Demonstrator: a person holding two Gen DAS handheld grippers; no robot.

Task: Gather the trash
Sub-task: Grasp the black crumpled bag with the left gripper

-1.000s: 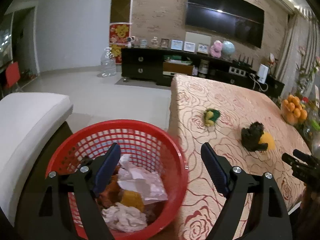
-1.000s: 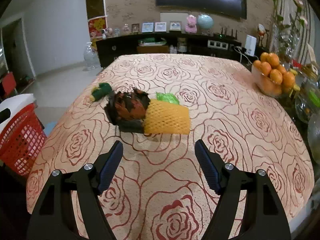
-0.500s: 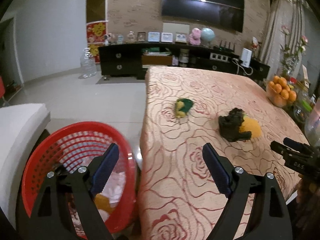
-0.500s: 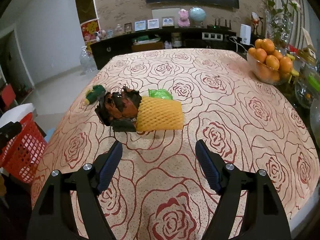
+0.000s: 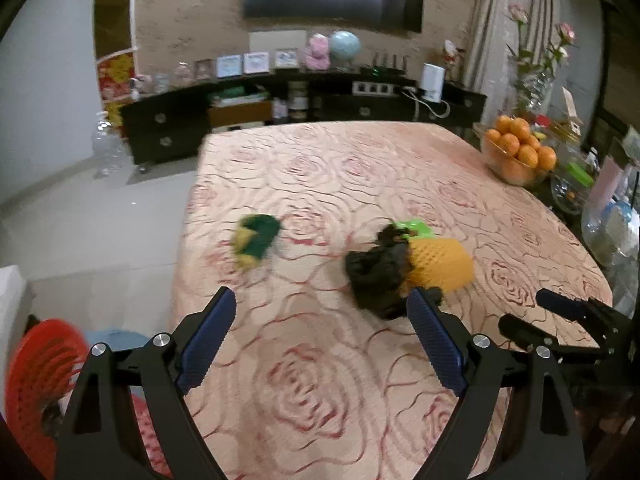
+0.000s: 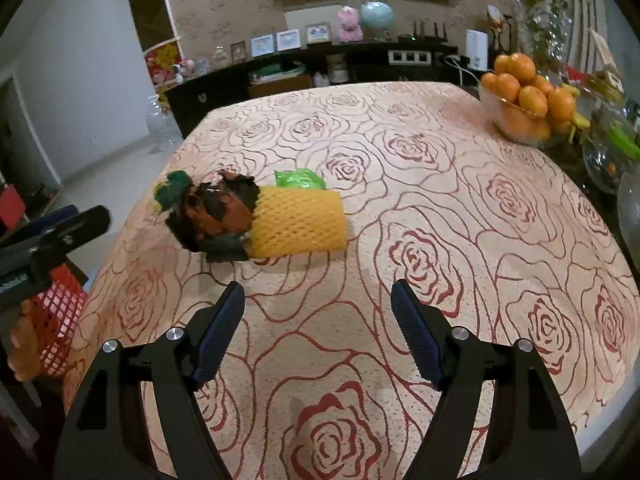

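Observation:
On the rose-patterned tablecloth [image 6: 440,200] lie a yellow foam net sleeve [image 6: 298,222], a crumpled black-and-orange wrapper [image 6: 212,214] touching its left end, a green plastic scrap [image 6: 298,179] behind it, and a green-and-yellow wrapper [image 5: 256,238] further left. My left gripper [image 5: 320,338] is open and empty over the table's near left part. My right gripper [image 6: 318,322] is open and empty, just short of the sleeve. The red mesh basket [image 5: 40,368] stands on the floor at the table's left side.
A glass bowl of oranges [image 6: 524,100] and glass vessels [image 6: 608,152] stand at the table's right edge. A dark TV cabinet [image 5: 280,108] runs along the far wall. A white seat edge [image 5: 10,300] is left of the basket.
My left gripper has swung right, from above the basket to over the table; the basket has slid to the frame's left edge. My right gripper has moved slightly closer to the sleeve.

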